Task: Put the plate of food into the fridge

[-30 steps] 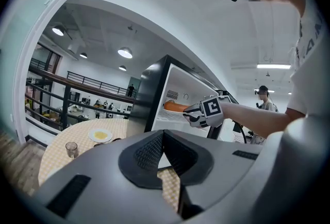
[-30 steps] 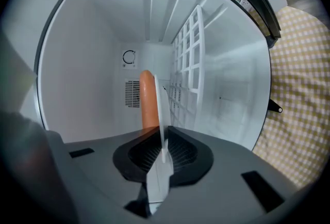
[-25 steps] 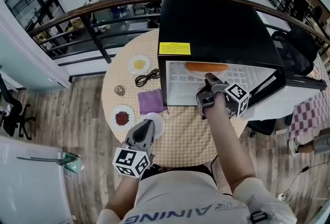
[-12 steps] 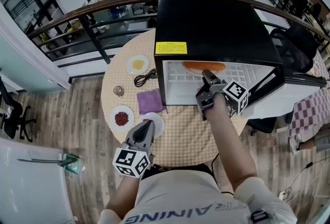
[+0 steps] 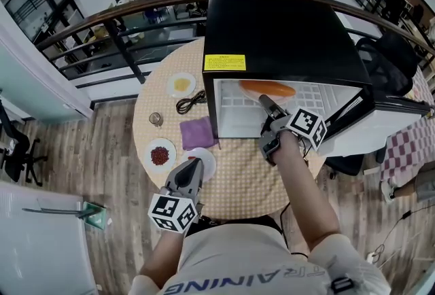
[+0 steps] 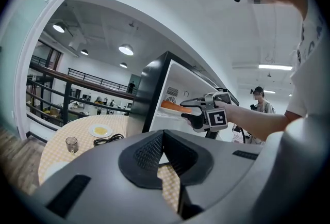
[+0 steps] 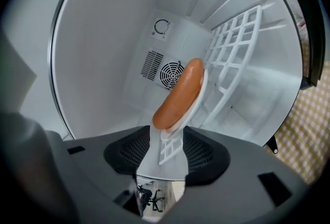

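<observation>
The black fridge [image 5: 282,22] stands open on the round table [image 5: 238,185]. Inside it, the white plate [image 7: 200,95] with an orange sausage [image 7: 180,94] rests on the wire shelf [image 7: 234,58]. The same plate [image 5: 267,89] shows just inside the fridge mouth in the head view. My right gripper [image 5: 266,105] reaches into the opening. Its jaws are opening, and the plate's near rim lies between them without the pads pressing on it [image 7: 166,153]. My left gripper [image 5: 194,166] hovers low over the table's near edge, shut and empty [image 6: 163,132].
On the table left of the fridge are a plate of yellow food [image 5: 183,85], a black cable [image 5: 194,102], a small glass [image 5: 158,119], a purple cloth [image 5: 199,132], a plate of red food [image 5: 162,155] and a white plate [image 5: 206,161]. The fridge door [image 5: 380,120] swings out to the right.
My right gripper's jaws have spread apart and let go of the plate, which now lies on the fridge shelf. The left gripper has stayed put.
</observation>
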`<move>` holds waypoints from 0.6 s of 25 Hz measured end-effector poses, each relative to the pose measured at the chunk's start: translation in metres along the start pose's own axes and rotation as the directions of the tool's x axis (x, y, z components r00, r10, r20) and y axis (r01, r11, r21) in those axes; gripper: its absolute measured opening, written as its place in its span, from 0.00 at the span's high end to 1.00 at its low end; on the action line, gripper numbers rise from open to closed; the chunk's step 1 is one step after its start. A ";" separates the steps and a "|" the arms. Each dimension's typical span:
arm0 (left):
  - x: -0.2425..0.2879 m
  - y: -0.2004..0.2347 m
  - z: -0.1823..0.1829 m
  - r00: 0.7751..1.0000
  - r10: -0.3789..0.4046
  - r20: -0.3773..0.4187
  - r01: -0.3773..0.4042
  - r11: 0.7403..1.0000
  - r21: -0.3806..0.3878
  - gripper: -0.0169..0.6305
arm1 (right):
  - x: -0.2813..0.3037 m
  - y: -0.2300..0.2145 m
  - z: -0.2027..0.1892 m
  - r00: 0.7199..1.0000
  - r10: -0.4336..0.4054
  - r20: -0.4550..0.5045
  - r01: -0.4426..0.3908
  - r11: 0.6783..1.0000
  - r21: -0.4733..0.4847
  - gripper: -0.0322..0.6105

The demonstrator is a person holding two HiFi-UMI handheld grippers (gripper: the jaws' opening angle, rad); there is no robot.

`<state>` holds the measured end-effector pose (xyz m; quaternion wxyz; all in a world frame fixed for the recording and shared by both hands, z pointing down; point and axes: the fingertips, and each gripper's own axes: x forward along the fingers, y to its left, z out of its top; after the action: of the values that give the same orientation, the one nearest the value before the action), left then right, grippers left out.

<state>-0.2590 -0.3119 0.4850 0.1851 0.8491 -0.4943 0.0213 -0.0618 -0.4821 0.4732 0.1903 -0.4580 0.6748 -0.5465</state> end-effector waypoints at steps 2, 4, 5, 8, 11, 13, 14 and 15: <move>-0.001 0.001 -0.002 1.000 0.003 -0.004 -0.003 1.000 -0.003 0.96 | 0.000 -0.002 -0.003 1.000 -0.011 -0.018 0.010 1.000 -0.028 0.65; -0.003 0.002 -0.004 1.000 0.005 -0.007 -0.005 1.000 -0.003 0.96 | -0.001 -0.004 -0.006 0.999 -0.017 -0.036 0.016 0.999 -0.039 0.65; -0.003 0.002 -0.005 1.000 0.005 -0.008 -0.005 1.000 -0.003 0.96 | -0.001 -0.006 -0.008 0.999 -0.020 -0.046 0.018 0.999 -0.041 0.65; -0.004 0.002 -0.006 1.000 0.006 -0.009 -0.006 1.000 -0.007 0.96 | -0.002 -0.011 -0.012 0.997 -0.027 -0.067 0.024 0.999 -0.040 0.65; -0.004 -0.001 -0.006 1.000 0.001 -0.011 -0.001 1.000 -0.005 0.96 | -0.003 -0.012 -0.014 0.997 -0.025 -0.076 0.021 0.998 -0.051 0.65; -0.004 -0.002 -0.008 1.000 -0.001 -0.015 0.001 1.000 -0.007 0.96 | -0.004 -0.013 -0.016 0.996 -0.031 -0.086 0.026 0.998 -0.059 0.65; -0.004 -0.002 -0.009 1.000 -0.001 -0.018 0.000 1.000 -0.008 0.96 | -0.004 -0.015 -0.018 0.995 -0.037 -0.094 0.032 0.998 -0.057 0.65; -0.005 -0.002 -0.010 1.000 0.000 -0.019 0.000 1.000 -0.009 0.96 | -0.006 -0.017 -0.021 0.994 -0.042 -0.102 0.036 0.998 -0.054 0.65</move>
<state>-0.2585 -0.3039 0.4923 0.1938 0.8481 -0.4924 0.0272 -0.0680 -0.4653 0.4941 0.1327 -0.4470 0.6885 -0.5554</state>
